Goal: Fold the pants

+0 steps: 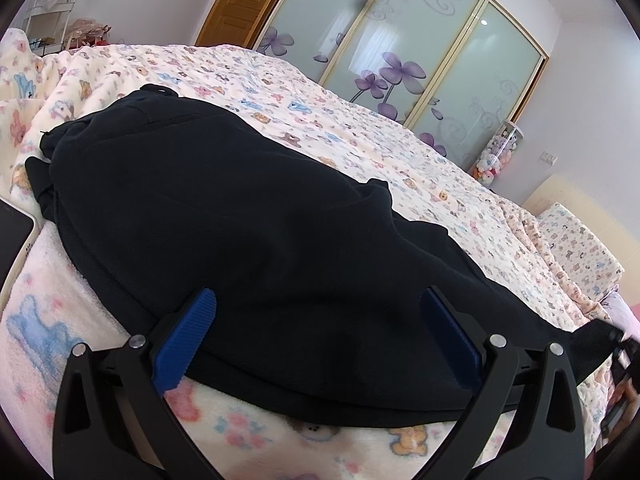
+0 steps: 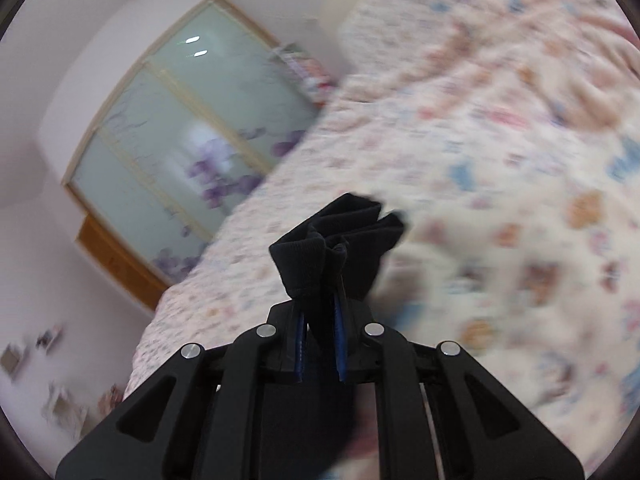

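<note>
My right gripper (image 2: 320, 320) is clamped on the bunched black pants (image 1: 224, 216) (lifted off the bed (image 1: 360, 128)); my left gripper (image 1: 320, 320) gapes wide over them.

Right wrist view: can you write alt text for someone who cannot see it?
The right gripper is shut on a bunched end of the black pants, held above a bed with a pastel teddy-bear blanket. The background is motion-blurred; a frosted glass wardrobe with purple flowers stands behind.

The pants (image 1: 224, 216) are matt black ribbed knit cloth. The blanket (image 1: 360, 128) is fluffy printed fleece. The left gripper (image 1: 320, 332) has ridged blue fingers (image 1: 188, 336) on matt black plastic with shiny metal pins.
</note>
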